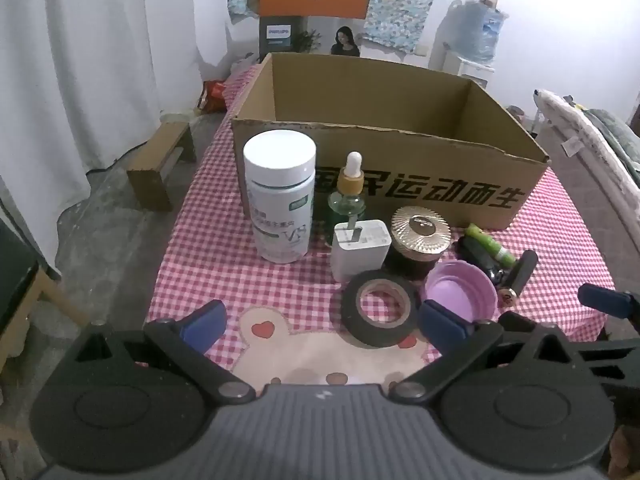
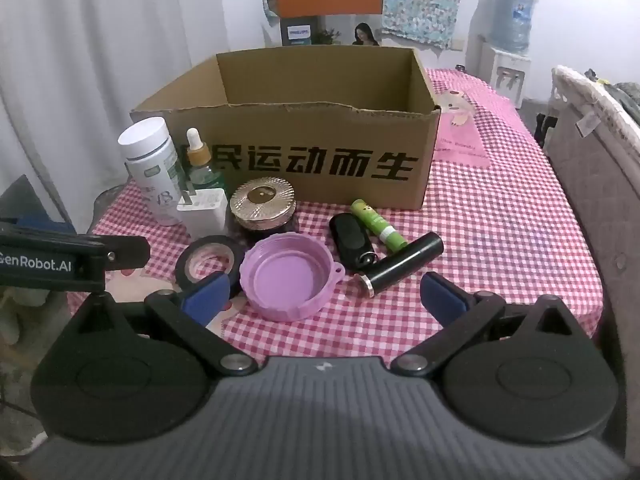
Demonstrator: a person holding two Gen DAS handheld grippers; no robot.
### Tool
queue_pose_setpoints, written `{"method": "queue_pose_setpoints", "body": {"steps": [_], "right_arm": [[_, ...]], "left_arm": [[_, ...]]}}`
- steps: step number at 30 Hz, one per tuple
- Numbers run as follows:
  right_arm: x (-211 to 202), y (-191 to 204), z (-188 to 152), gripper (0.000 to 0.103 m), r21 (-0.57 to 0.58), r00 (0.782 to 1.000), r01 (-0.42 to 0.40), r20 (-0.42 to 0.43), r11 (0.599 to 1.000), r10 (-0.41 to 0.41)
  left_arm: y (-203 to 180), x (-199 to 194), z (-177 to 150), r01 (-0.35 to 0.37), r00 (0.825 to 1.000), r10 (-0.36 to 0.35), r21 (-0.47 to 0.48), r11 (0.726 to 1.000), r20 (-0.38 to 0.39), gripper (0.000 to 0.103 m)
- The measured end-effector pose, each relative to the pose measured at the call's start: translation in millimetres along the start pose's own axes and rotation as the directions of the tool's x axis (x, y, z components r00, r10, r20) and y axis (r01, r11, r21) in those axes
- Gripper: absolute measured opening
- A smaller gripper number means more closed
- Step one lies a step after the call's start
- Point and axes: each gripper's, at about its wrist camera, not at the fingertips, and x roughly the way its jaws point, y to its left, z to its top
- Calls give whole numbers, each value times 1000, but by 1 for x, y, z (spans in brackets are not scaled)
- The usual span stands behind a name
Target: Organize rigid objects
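An open cardboard box [image 1: 420,196] [image 2: 304,152] stands on the checked tablecloth. In front of it stand a white bottle [image 1: 280,200] [image 2: 152,168], a dropper bottle [image 1: 352,188] [image 2: 200,160], a white charger [image 1: 360,248] [image 2: 204,212] and a gold-lidded jar [image 1: 420,236] [image 2: 264,208]. Black tape [image 1: 378,308] [image 2: 208,260], a purple lid [image 1: 460,292] [image 2: 288,280], a green tube [image 1: 490,244] [image 2: 376,224], a black key fob [image 2: 352,240] and a black cylinder [image 2: 404,264] lie nearer. My left gripper [image 1: 320,320] is open and empty before the tape. My right gripper [image 2: 324,296] is open and empty around the purple lid's near side.
A pink checked cloth [image 2: 500,220] covers the table. A padded chair back [image 2: 600,168] stands at the right. A wooden bench [image 1: 160,164] stands on the floor left of the table. White curtains hang at the left. A water dispenser [image 2: 504,40] stands at the back right.
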Motion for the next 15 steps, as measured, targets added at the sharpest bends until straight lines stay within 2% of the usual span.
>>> {"method": "queue_pose_setpoints", "body": {"steps": [9,11,15], "right_arm": [[-1,5,3,102,-13,1000,8,-3,1000,-8],[1,8,4,102,-2,1000,4,-4,1000,-4],[-3,6,6,102,8,1000,-5,8,1000,4]], "left_arm": [[11,9,-9,-19,1000,19,-8,1000,-3,103],[11,1,-2,-38,999,37,-41,998,-23,103],[11,2,-3,-54,998,53,-30,998,-29,103]]}}
